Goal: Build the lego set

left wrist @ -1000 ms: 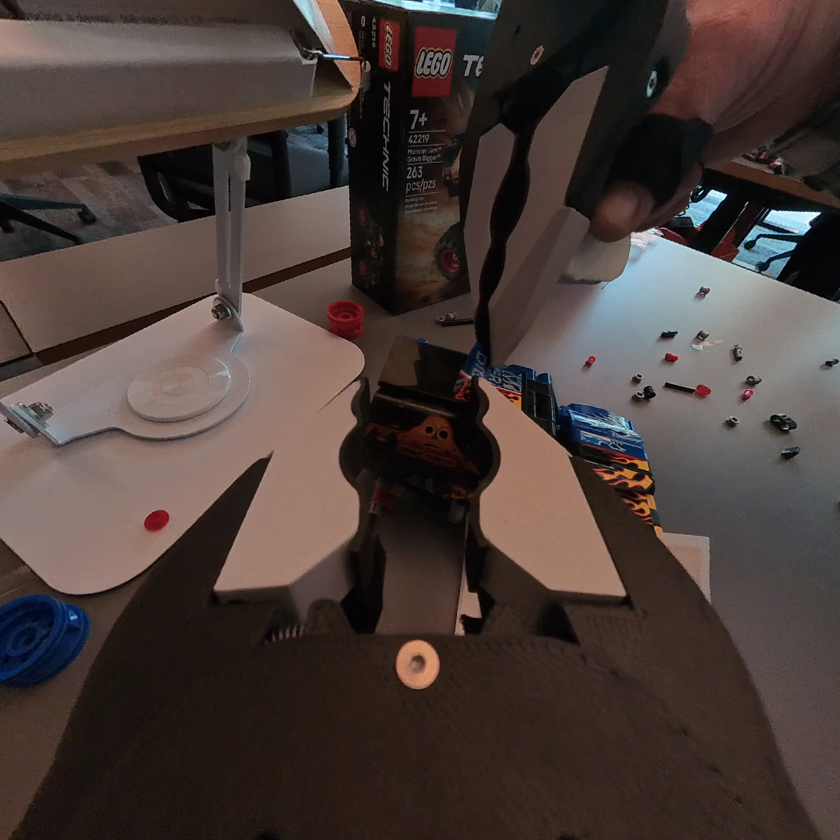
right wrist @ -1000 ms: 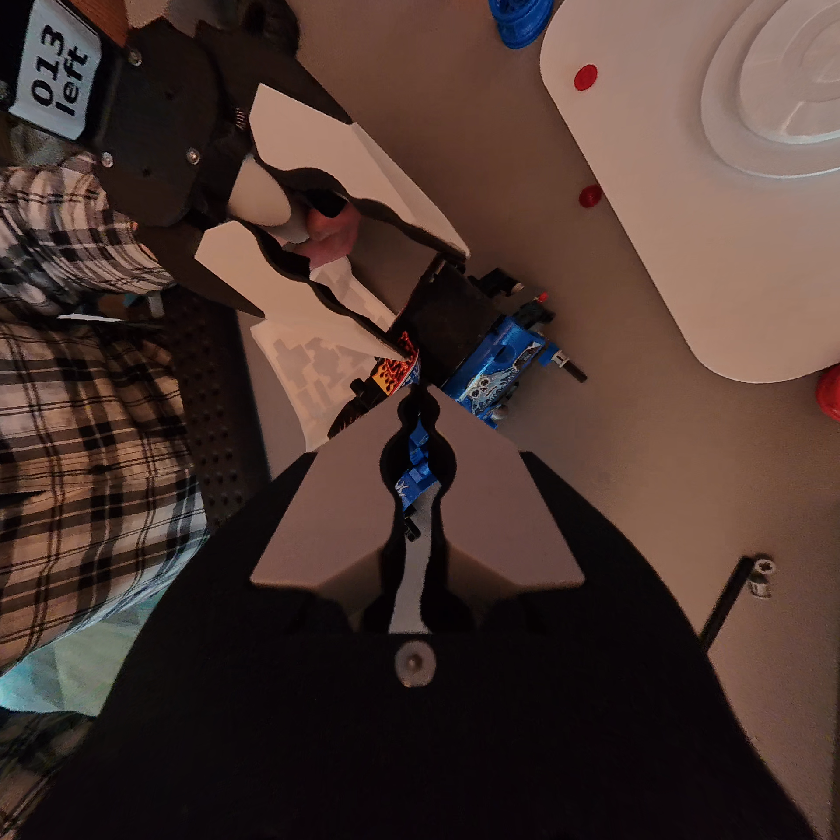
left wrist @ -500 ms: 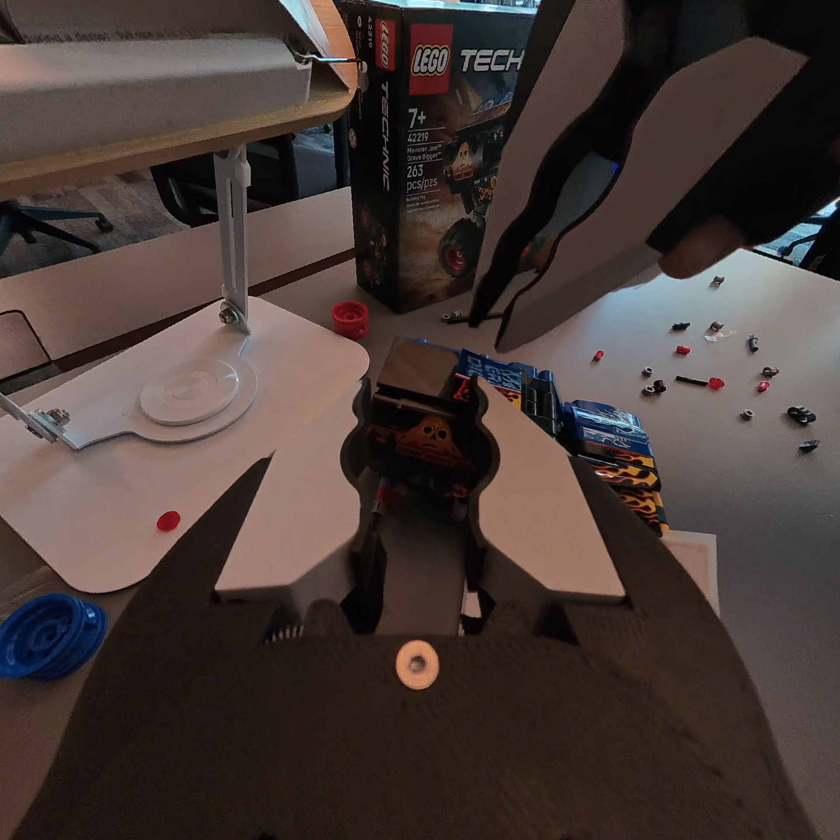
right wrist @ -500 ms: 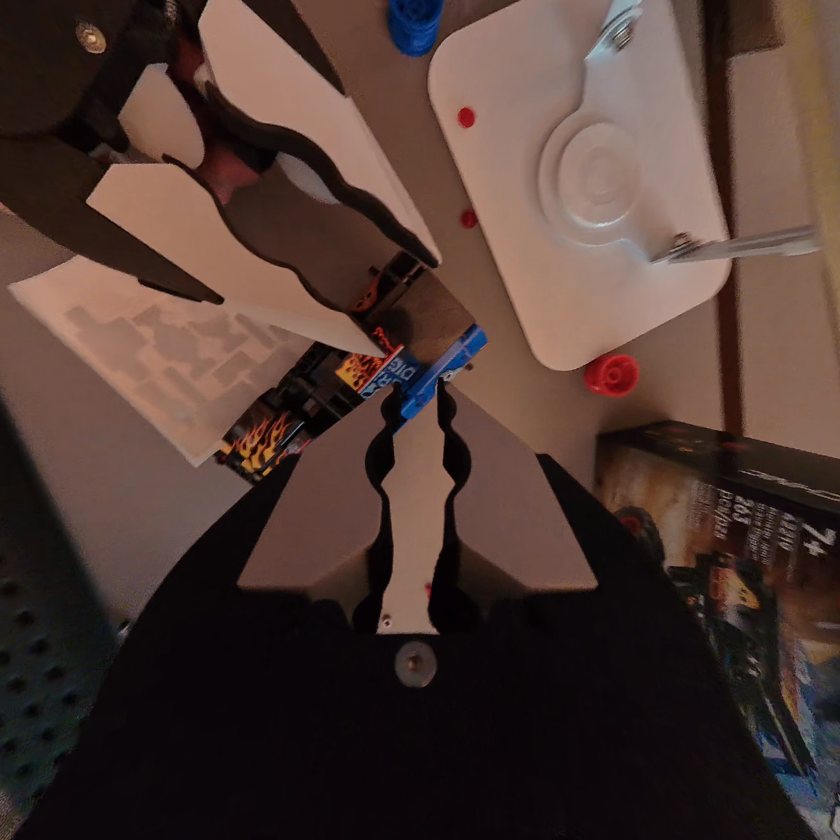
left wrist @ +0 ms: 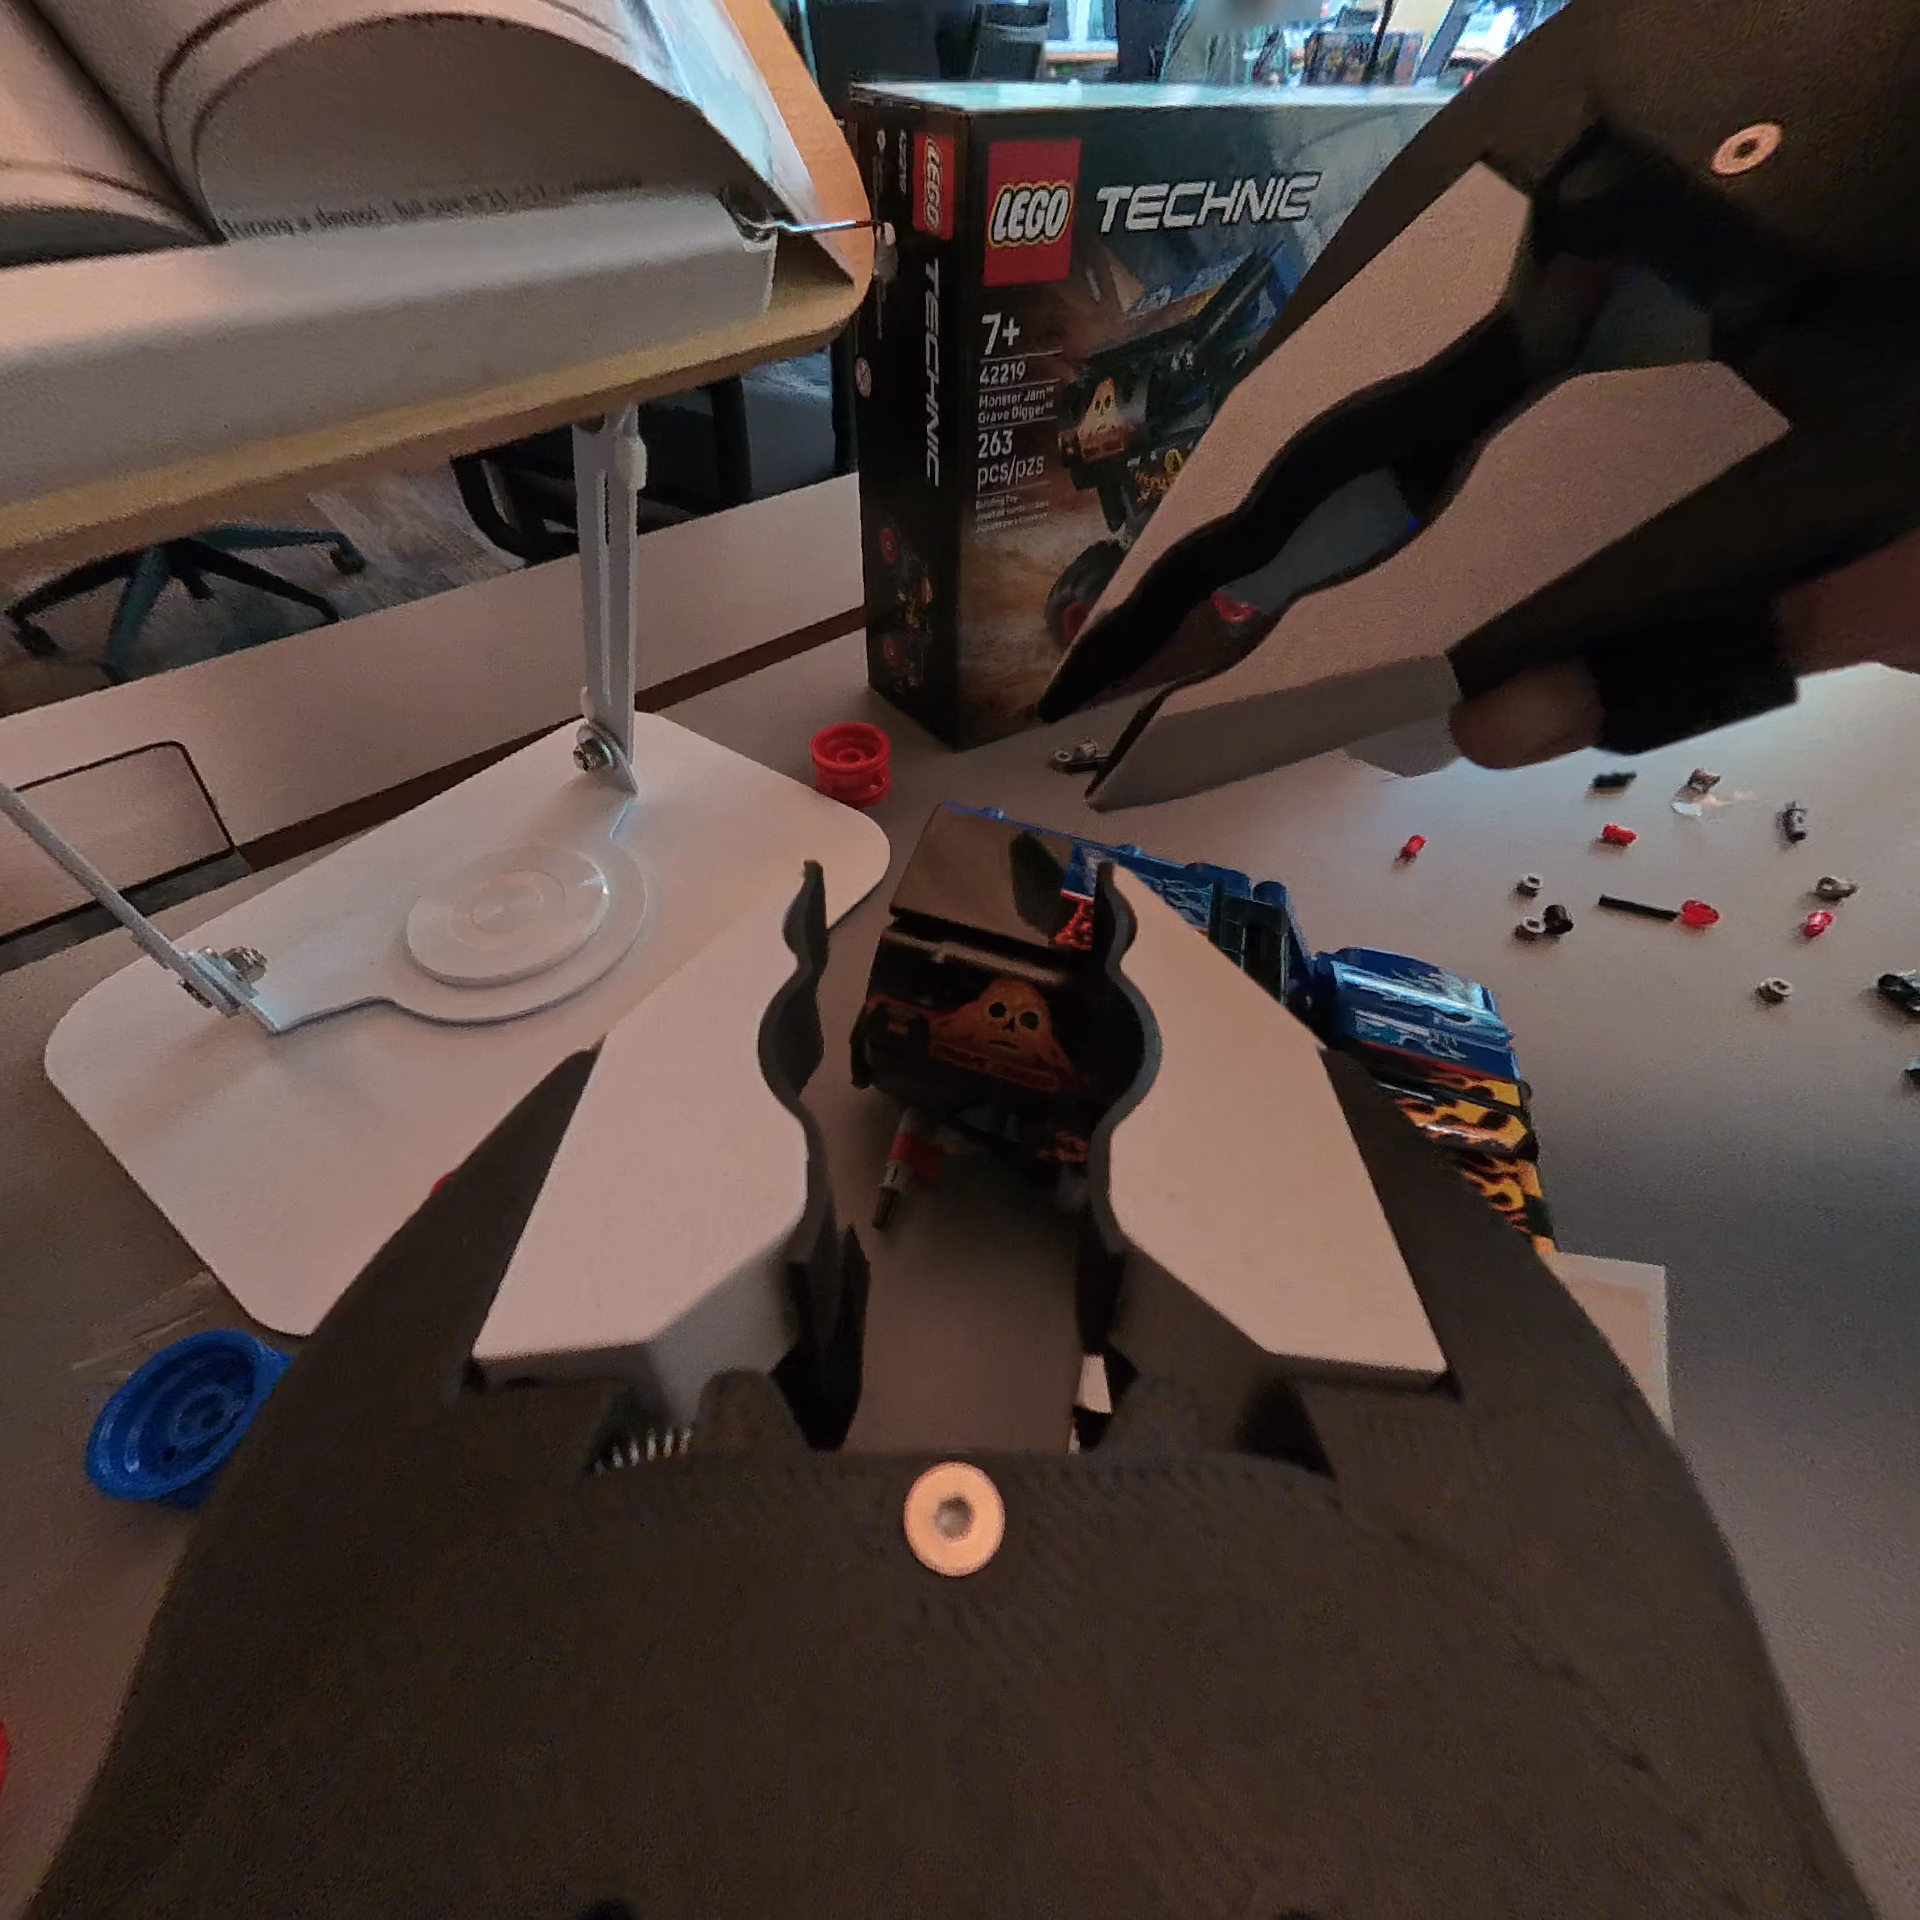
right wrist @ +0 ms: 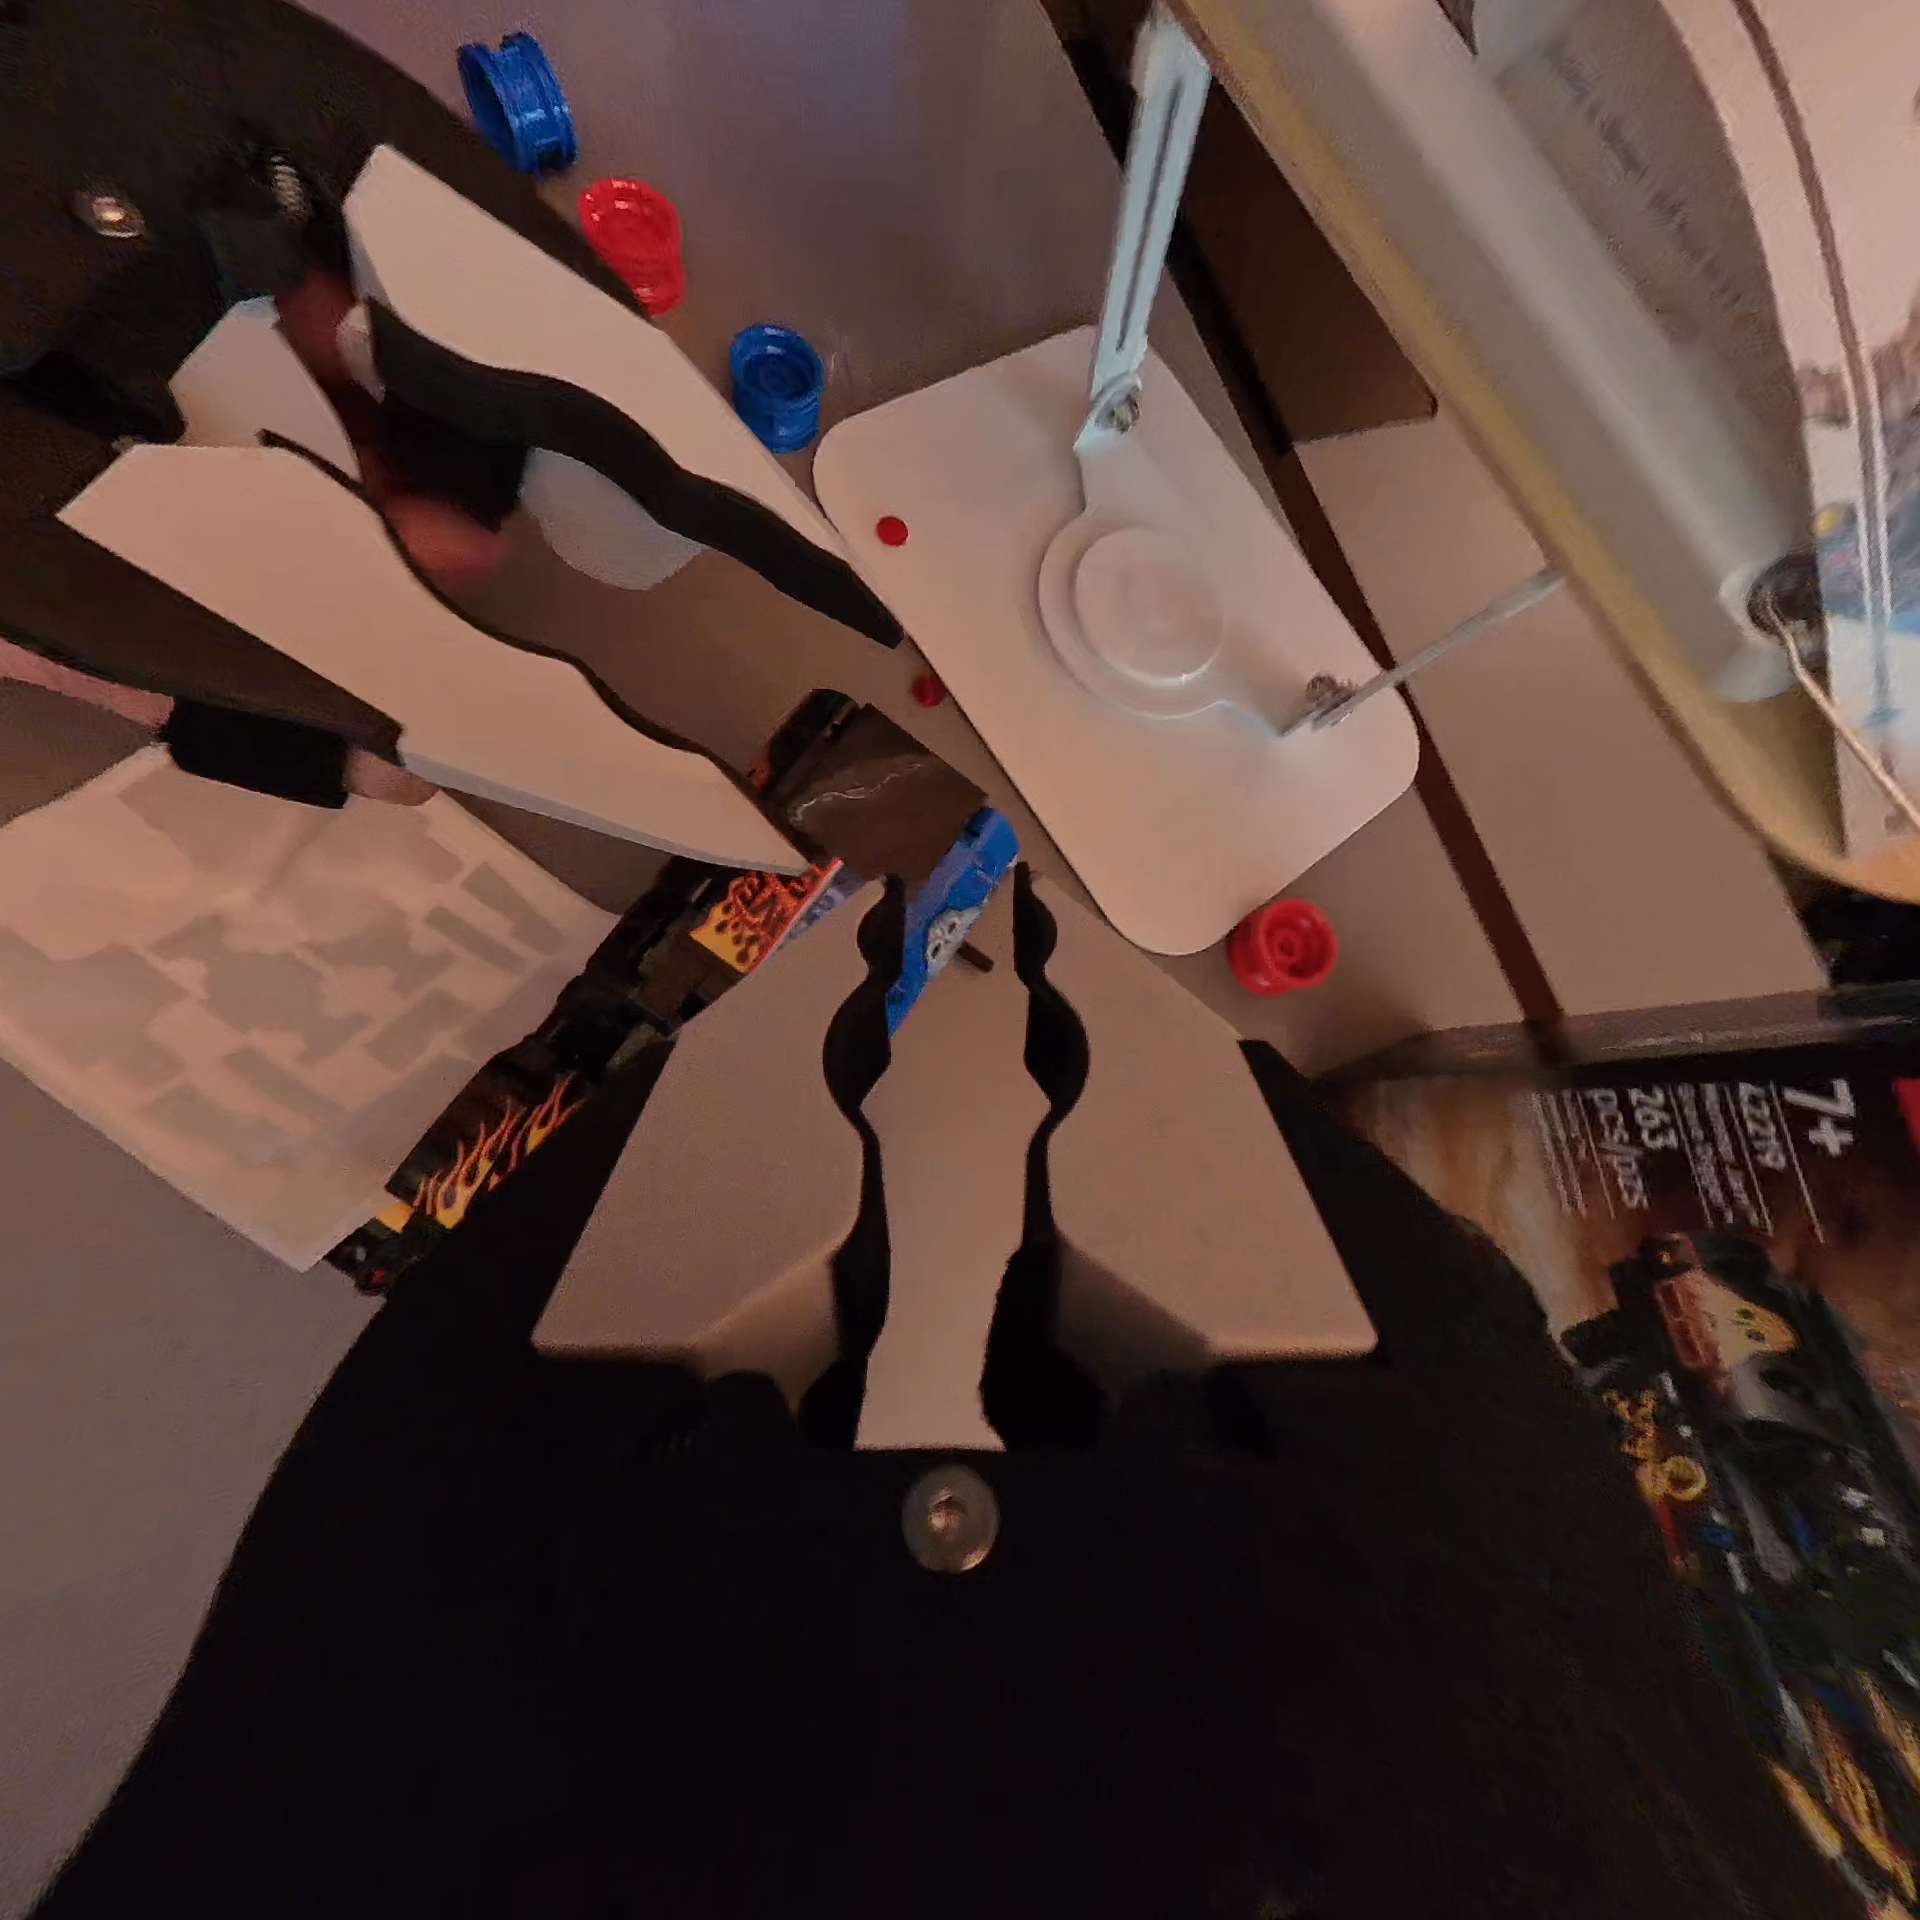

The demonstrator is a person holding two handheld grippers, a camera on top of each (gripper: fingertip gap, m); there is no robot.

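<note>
Gripping the truck body while the other tool hangs empty

Glossy black plastic with a skull print marks the lego truck (left wrist: 997, 997), which sits on the smooth grey table (left wrist: 1714, 1195). The left gripper (left wrist: 961, 904) has its wavy-edged white fingers pressed against the cab's two sides, clamped on it. Blue printed panels and flame-patterned panels run back along the model.

Above and beyond it hangs the right gripper (right wrist: 948, 894), its fingers parted by a narrow gap with nothing between them.

A red ribbed wheel hub (left wrist: 850, 764) lies beside the stand's flat, rounded white base (left wrist: 312, 1122). A cardboard set box (left wrist: 1039, 416) stands upright behind. Tiny pins (left wrist: 1662, 909) lie scattered to the right, and a blue hub (left wrist: 171, 1413) lies at the left.
</note>
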